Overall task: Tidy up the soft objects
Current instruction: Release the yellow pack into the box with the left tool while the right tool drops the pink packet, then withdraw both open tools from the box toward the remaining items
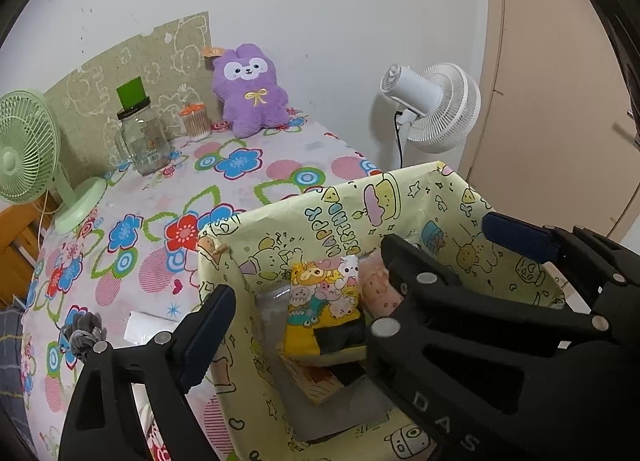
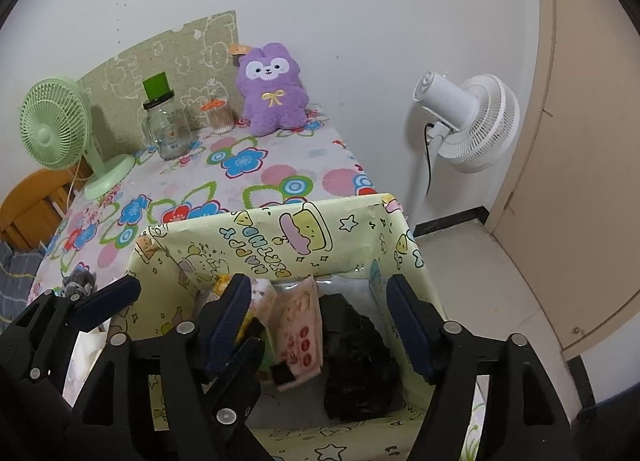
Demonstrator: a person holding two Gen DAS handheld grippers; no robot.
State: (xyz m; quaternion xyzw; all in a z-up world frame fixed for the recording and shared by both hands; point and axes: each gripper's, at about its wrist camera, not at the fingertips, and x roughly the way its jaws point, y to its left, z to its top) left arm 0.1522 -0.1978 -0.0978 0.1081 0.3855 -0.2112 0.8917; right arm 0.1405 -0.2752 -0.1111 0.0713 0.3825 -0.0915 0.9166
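A yellow cartoon-print box (image 1: 352, 197) (image 2: 280, 233) stands at the table's near right corner. Inside it lie a yellow cartoon pouch (image 1: 320, 309), a pink pouch (image 2: 298, 325) and a black soft object (image 2: 356, 357). My left gripper (image 1: 356, 281) is open and empty, its jaws straddling the box's left wall. My right gripper (image 2: 320, 325) is open and empty above the box's inside. A purple plush bunny (image 1: 250, 91) (image 2: 274, 89) sits against the far wall. A grey scrunchie (image 1: 84, 335) (image 2: 78, 283) lies on the table left of the box.
The floral tablecloth (image 1: 240, 181) carries a green desk fan (image 1: 28, 157), a glass jar (image 1: 142, 137) with a green card, and a cotton-swab tub (image 1: 196, 121). A white floor fan (image 1: 432, 105) stands right of the table, by a beige door (image 1: 560, 101). White paper (image 1: 144, 327) lies near the box.
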